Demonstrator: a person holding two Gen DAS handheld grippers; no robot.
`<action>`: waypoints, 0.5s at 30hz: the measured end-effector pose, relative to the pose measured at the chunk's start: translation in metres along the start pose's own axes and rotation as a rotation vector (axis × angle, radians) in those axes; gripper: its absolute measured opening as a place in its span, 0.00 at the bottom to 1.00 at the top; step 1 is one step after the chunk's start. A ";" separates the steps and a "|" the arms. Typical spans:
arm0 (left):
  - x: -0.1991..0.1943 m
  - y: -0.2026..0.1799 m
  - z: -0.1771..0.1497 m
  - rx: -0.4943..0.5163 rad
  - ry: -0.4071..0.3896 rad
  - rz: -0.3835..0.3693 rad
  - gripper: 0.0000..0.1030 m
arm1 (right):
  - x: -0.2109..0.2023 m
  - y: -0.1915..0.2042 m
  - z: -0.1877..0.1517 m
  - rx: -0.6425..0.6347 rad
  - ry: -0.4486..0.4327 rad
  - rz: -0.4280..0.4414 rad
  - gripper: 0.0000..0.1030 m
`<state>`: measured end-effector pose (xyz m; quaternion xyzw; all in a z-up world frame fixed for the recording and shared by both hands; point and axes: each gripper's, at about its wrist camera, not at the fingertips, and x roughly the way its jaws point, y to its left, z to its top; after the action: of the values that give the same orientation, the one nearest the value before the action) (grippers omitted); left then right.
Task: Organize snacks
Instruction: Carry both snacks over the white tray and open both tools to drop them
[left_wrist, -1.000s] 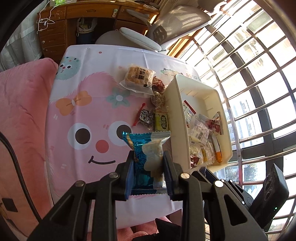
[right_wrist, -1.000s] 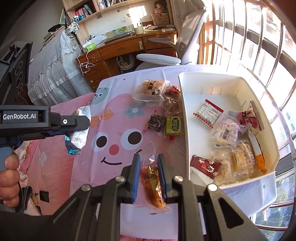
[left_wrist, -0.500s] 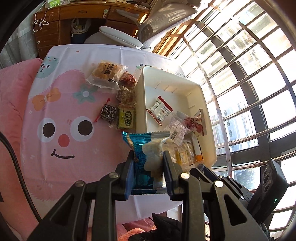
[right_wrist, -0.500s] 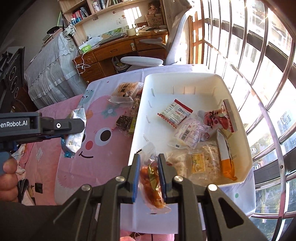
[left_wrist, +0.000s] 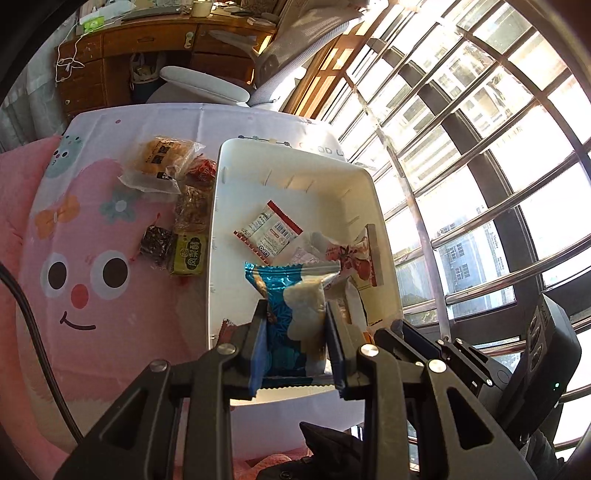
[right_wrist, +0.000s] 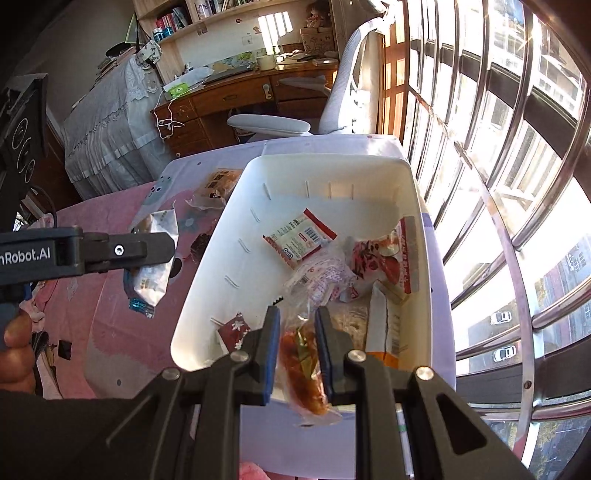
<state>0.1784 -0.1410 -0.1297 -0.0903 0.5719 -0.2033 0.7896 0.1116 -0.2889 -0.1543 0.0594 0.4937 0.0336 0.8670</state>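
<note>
Left wrist view shows the left gripper (left_wrist: 295, 314) pinching a blue snack bag (left_wrist: 295, 306) over the white bin (left_wrist: 295, 162). Right gripper (right_wrist: 297, 321) squeezes a clear orange snack pack (right_wrist: 301, 354) over that bin's near end

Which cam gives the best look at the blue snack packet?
Left wrist: the blue snack packet fills the centre, clamped between the left gripper jaws, print facing the lens. Right wrist shows it only small at the left, edge-on, partly behind that gripper.
</note>
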 end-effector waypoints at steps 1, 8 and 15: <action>0.002 -0.004 0.000 0.002 -0.001 0.002 0.27 | 0.000 -0.004 0.000 -0.001 -0.001 0.001 0.19; 0.007 -0.012 0.004 -0.007 -0.004 0.039 0.53 | 0.008 -0.018 0.004 0.004 0.025 -0.009 0.21; 0.005 0.004 0.003 -0.044 -0.003 0.076 0.60 | 0.021 -0.012 0.006 -0.012 0.065 0.026 0.23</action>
<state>0.1828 -0.1402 -0.1345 -0.0860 0.5780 -0.1606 0.7954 0.1278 -0.2984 -0.1704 0.0592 0.5207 0.0496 0.8502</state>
